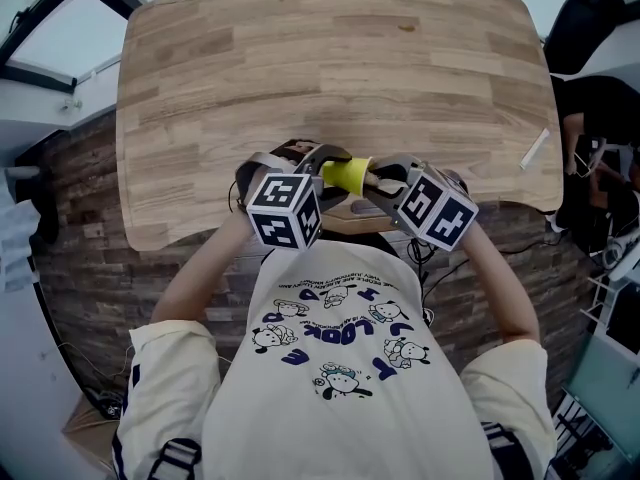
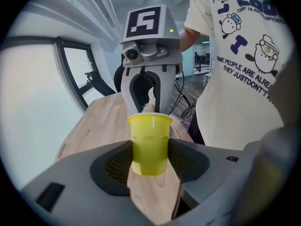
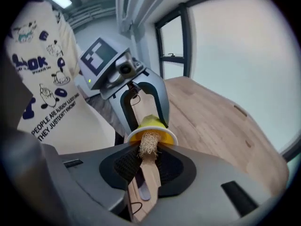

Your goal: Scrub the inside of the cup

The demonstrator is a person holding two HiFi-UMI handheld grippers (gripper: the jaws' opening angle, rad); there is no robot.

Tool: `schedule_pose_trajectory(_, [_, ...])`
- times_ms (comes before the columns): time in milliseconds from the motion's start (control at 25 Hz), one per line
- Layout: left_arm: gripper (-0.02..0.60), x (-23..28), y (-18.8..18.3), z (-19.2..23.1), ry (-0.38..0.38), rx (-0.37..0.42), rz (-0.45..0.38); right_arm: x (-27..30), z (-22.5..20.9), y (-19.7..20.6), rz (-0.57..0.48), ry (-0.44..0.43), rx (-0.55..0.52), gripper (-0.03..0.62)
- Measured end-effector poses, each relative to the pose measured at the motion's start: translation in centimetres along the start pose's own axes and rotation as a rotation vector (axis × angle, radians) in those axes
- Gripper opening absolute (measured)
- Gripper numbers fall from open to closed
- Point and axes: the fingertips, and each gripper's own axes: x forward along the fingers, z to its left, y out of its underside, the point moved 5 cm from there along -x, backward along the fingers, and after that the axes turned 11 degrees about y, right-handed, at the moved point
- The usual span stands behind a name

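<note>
1. The left gripper [image 1: 322,171] reaches in from 7 o'clock of the yellow cup [image 1: 347,174]. Its jaws stand fairly wide and press on both sides of the cup's lower wall, so the cup is held off the surface
2. The yellow cup hangs tilted in the air above the wooden table [image 1: 330,68], close to the table's 6 o'clock edge in the head view. Its mouth is turned toward 3 o'clock. In the left gripper view its base sits between the pads and its rim points to 12 o'clock
3. The brush [image 3: 149,149] has a flat wooden handle and a pale, fibrous bristle head. In the right gripper view the head sits at the cup's mouth, inside the circle of the rim, but how deep it reaches cannot be told. In the left gripper view a tuft shows just past the rim at 12 o'clock
4. The right gripper [image 3: 146,168] comes in from 4 o'clock of the cup. Its jaws are narrow and clamp the brush handle just behind the bristles
5. The two grippers face each other nose to nose, near the person's cream printed T-shirt [image 1: 340,368], which fills the head view's 6 o'clock
6. A pale strip [image 1: 534,149] lies on the table by its 3 o'clock edge, well apart from the cup
</note>
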Motion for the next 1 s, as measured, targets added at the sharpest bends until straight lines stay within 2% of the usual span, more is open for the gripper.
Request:
schedule_pose_trajectory(280, [0.255,0.4,0.3,-0.2,0.071,-0.093,-0.025,0.3,0.9,0.2,0.034,0.063,-0.26,0.077])
schedule_pose_trajectory(560, [0.255,0.6,0.5,-0.1,0.143,-0.194,-0.084,0.4,1.1,0.4,0.044,0.094,-0.403,0.077])
schedule_pose_trajectory(880, [0.255,0.8,0.7,-0.3,0.236,-0.269,-0.125,0.3,1.8,0.4,0.049,0.112,-0.575,0.078])
schedule_pose_trajectory(1000, [0.255,0.8,0.8,-0.4,0.287,-0.33,-0.161,0.2,2.1,0.3,0.055,0.121,-0.654,0.078])
